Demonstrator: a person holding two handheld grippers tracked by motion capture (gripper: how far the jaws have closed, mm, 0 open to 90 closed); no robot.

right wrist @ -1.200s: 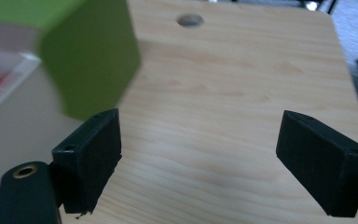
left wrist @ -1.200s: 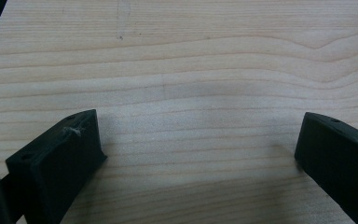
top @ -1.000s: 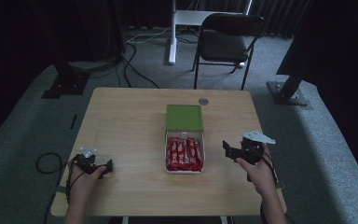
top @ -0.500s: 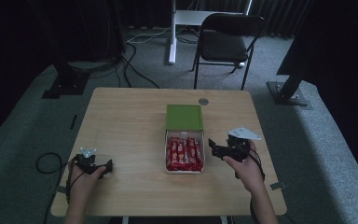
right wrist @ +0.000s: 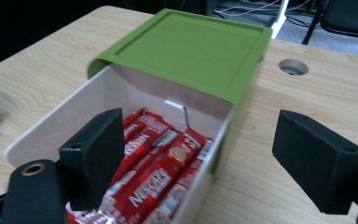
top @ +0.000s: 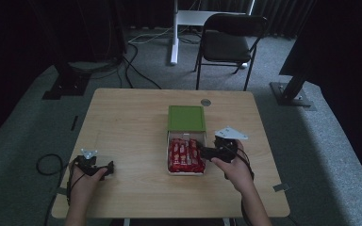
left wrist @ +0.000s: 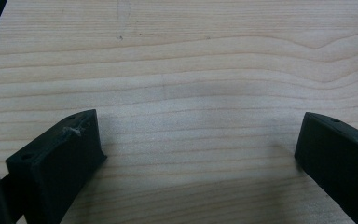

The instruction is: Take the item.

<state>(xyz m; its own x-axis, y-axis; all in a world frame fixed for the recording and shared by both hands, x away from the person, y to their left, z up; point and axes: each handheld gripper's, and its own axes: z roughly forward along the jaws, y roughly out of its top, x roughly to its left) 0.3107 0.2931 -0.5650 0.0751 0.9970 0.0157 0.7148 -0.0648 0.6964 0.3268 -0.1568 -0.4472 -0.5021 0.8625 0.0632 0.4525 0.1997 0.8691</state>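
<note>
- The right gripper hovers at the right rim of the white rectangular plastic box, its jaws spread wide and holding nothing; in the right gripper view one jaw hangs over the box's contents and the other stands outside the right wall, over bare wood.
- The red foil-wrapped chocolate bars lie just below and ahead of that gripper, so it is plainly the nearer one; the likely next move is a short dip down and in.
- The bars lie packed side by side with their long axis running from the near edge of the light wooden table toward its far edge, the same way the box runs. The spread jaws straddle the box wall, not a single bar, so I judge the gripper must shift inward before closing.
- The box sits a little right of the table's centre, towards the near edge. Its green flat plastic lid is slid back toward the far edge, covering only the far part, leaving the bars exposed.
- The bars look glossy and slippery, with white lettering on red.
- The left gripper rests near the table's near left corner, well apart from the box, jaws wide and empty over bare wood.
</note>
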